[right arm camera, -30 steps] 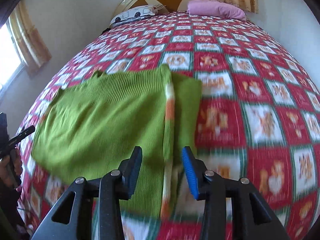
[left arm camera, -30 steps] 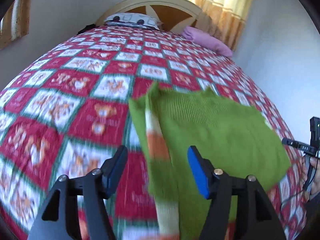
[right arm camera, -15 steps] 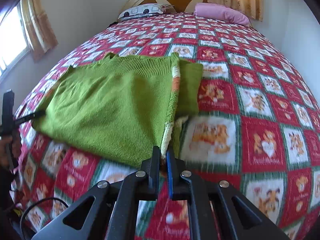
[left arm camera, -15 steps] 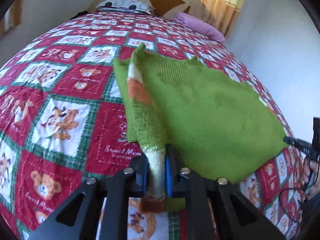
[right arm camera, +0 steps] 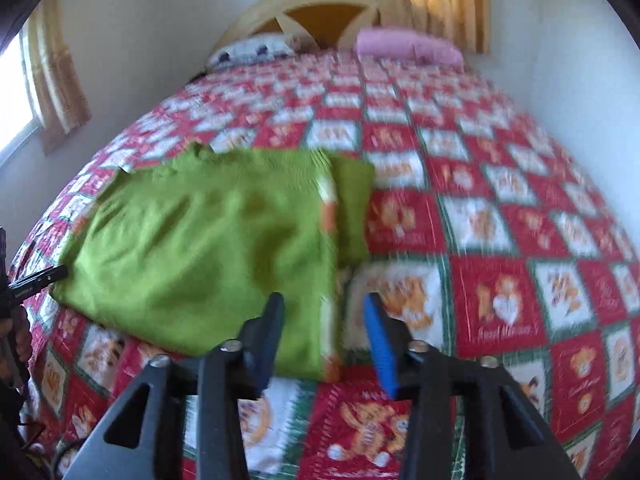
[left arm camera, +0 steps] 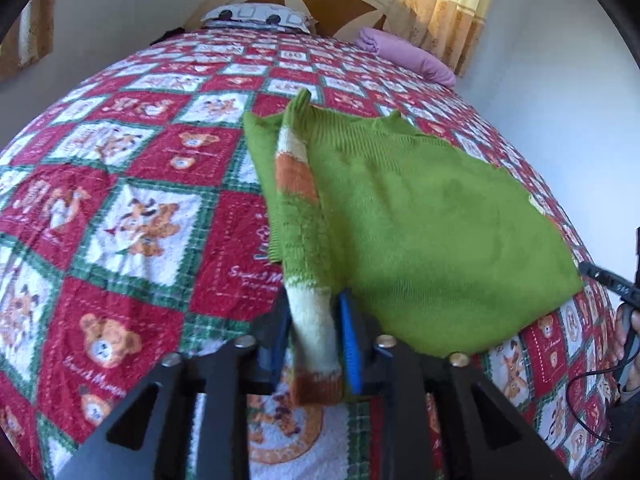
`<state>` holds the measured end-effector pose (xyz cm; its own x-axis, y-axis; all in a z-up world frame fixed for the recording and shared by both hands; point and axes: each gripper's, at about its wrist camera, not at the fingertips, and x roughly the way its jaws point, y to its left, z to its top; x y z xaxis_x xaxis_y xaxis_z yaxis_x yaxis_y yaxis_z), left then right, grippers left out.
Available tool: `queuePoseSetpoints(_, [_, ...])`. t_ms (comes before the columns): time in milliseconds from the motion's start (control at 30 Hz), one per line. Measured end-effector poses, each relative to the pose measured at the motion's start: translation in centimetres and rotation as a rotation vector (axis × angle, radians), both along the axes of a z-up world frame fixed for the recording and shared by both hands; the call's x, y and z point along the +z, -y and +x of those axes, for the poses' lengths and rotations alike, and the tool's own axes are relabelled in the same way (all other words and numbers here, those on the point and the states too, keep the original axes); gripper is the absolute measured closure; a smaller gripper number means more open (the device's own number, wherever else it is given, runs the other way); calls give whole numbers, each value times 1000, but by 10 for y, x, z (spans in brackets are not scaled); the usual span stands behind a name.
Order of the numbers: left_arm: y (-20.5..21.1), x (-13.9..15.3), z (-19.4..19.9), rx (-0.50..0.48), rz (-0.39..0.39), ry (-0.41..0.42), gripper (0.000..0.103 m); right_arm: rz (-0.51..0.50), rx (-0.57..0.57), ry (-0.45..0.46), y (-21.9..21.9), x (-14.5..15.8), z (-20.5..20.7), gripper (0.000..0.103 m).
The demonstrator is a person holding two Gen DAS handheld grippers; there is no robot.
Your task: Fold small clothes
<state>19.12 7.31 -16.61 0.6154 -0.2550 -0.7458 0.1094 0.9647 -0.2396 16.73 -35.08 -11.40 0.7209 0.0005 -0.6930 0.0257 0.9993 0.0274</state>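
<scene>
Green knit sweater (left arm camera: 420, 216) folded flat, striped sleeve (left arm camera: 308, 280) btwn left fingers (left arm camera: 351, 344)

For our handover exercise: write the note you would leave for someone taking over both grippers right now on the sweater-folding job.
Left gripper: jaws around the striped sleeve's cuff, close to it; whether they still pinch is unclear.
Right gripper: open, hovering over the sweater's near edge, holding nothing.
Green sweater: lies on the bedspread, the striped sleeve folded along its side, the body mostly flat.
Done: that sleeve appears laid along the body.
Left: free the cuff, check the other side (not clearly visible here), then probably fold the body over.
</scene>
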Motion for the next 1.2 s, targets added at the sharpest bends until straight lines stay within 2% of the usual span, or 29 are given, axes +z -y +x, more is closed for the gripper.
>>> queuePoseSetpoints(100, [-1, 5, -4, 27, 51, 44, 54, 6, 101, 28, -27, 9, 8, 52])
queuePoseSetpoints(200, [0, -1, 2, 25, 70, 24, 54, 8, 201, 16, -58, 3, 27, 52])
queuePoseSetpoints(300, [4, -8, 2, 31, 110, 12, 52, 19, 242, -72, -79, -22, 47, 52])
queuePoseSetpoints(333, [6, -8, 0, 29, 131, 19, 51, 12, 260, -135, -86, -35, 53, 52])
queuePoseSetpoints(367, [7, -8, -2, 28, 137, 22, 50, -32, 266, -182, -96, -47, 57, 52])
queuePoseSetpoints(433, [6, -10, -6, 30, 135, 33, 49, -130, 269, -164, -111, -47, 53, 52])
queuePoseSetpoints(600, [9, -11, -10, 34, 148, 54, 47, -87, 309, -83, -140, -21, 60, 52])
queuePoseSetpoints(667, [11, -11, -12, 38, 161, 58, 46, -98, 343, -88, -156, -27, 68, 52])
queuePoseSetpoints(733, [10, -12, -12, 41, 160, 58, 45, -152, 368, -164, -170, -51, 78, 50])
queuePoseSetpoints(767, [8, -12, -13, 43, 153, 55, 45, -199, 367, -137, -175, -61, 76, 50])
queuePoseSetpoints(800, [7, -12, -13, 44, 148, 54, 44, -225, 366, -108, -179, -62, 71, 49])
queuePoseSetpoints(933, [6, -12, -19, 42, 133, 66, 43, -230, 339, -120, -180, -55, 66, 49])
queuePoseSetpoints(1000, [2, -10, -24, 41, 108, 73, 38, -228, 336, -101, -184, -46, 58, 49])
queuePoseSetpoints(1100, [-7, -5, -37, 40, 88, 95, 27, -214, 394, -28, -202, -31, 39, 46])
queuePoseSetpoints(1200, [-28, 2, -48, 75, 66, 124, 25, -244, 489, -2, -234, -29, 24, 44])
